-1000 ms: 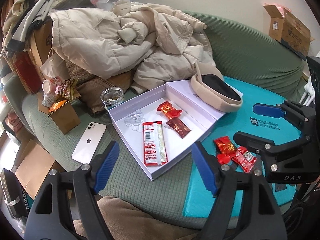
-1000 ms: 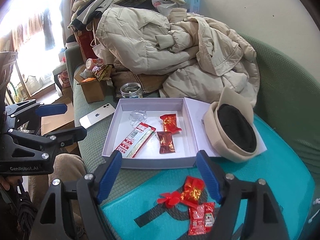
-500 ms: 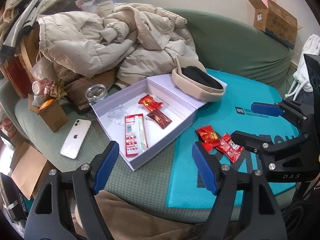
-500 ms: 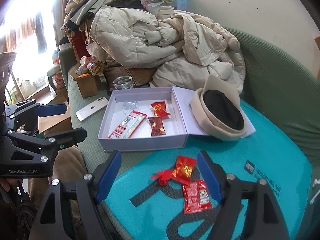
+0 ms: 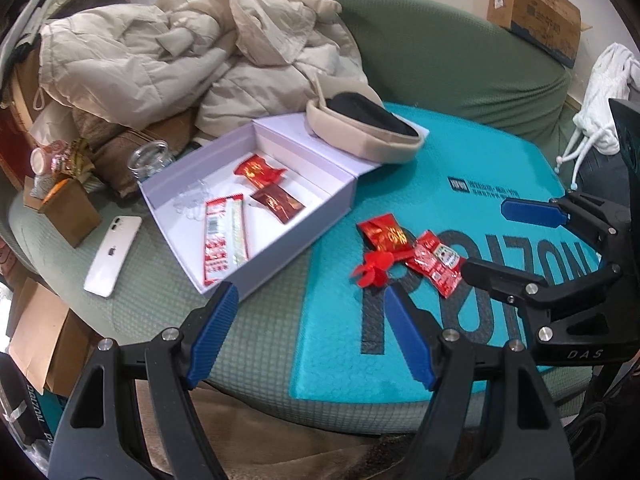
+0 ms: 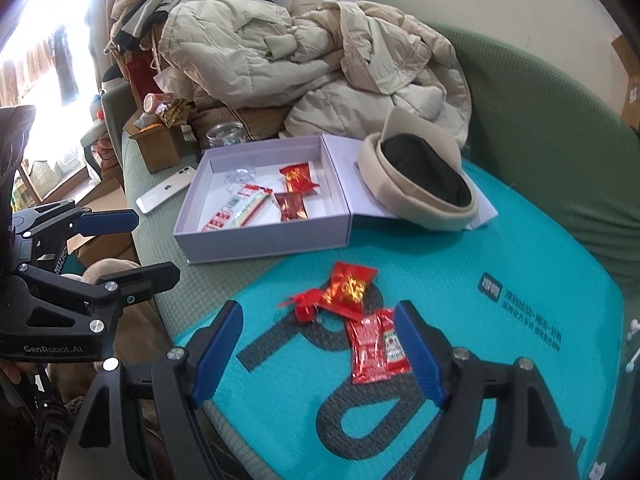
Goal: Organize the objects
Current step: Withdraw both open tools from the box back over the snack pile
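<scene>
An open white box (image 5: 304,224) (image 6: 264,244) sits on the green sofa and holds a long red-and-white packet (image 5: 224,240), two red candy packets (image 5: 258,170) and clear wrappers. On the teal mat (image 5: 460,208) lie a red candy packet (image 5: 384,236) (image 6: 350,288), a small red bow (image 5: 374,272) (image 6: 306,304) and a ketchup sachet (image 5: 436,262) (image 6: 376,346). My left gripper (image 5: 308,320) is open and empty, near the box's front corner. My right gripper (image 6: 320,344) is open and empty, just short of the sachet.
A beige hat (image 5: 364,128) lies on the box lid. A white phone (image 5: 114,256), a glass jar (image 5: 150,158) and a small brown box (image 5: 68,212) lie left of the box. Piled coats (image 5: 180,48) fill the sofa behind. A cardboard box (image 5: 532,4) sits on the backrest.
Both grippers have moved right and closer to the teal mat. The loose red packets now lie nearer the right gripper's fingers. Both stay open.
</scene>
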Demonstrator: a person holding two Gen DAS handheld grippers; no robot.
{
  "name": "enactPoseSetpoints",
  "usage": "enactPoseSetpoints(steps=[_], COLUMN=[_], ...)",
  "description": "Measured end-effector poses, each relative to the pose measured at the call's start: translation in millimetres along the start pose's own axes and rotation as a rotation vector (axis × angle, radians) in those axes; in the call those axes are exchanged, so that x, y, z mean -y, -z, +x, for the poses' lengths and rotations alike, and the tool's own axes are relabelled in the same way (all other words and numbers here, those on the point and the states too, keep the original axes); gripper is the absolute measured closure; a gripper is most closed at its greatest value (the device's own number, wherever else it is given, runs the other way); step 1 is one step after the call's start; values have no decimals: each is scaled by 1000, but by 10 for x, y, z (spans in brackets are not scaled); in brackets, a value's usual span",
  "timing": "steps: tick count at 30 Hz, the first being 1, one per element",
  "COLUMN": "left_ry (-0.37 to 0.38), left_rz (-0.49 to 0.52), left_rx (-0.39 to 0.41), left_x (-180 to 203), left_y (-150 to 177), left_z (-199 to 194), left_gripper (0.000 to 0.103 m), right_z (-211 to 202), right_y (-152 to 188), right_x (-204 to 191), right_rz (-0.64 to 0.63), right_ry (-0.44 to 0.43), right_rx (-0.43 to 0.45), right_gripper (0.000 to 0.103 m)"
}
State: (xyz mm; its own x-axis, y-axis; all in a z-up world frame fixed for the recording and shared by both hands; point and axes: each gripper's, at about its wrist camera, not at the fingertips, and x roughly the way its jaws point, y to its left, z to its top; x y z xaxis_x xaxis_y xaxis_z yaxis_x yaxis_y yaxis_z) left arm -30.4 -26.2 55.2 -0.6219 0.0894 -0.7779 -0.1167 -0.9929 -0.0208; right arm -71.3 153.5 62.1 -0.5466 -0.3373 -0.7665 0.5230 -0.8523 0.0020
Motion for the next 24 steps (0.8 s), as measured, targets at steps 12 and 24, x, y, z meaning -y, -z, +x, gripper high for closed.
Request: enactPoseSetpoints(steps=[12, 24], left_ry=[23, 54], left_rz=[43, 70], left_rx=[-96, -203], left_x=[251, 391], left_y=[59, 43], left_z=[398, 925], left_gripper=[29, 29], right_z=[242, 701], right_y=[264, 370], right_x=[263, 544], right_rz=[44, 107], right_ry=[1, -5], right_rx=[-75, -167], right_gripper=[25, 25])
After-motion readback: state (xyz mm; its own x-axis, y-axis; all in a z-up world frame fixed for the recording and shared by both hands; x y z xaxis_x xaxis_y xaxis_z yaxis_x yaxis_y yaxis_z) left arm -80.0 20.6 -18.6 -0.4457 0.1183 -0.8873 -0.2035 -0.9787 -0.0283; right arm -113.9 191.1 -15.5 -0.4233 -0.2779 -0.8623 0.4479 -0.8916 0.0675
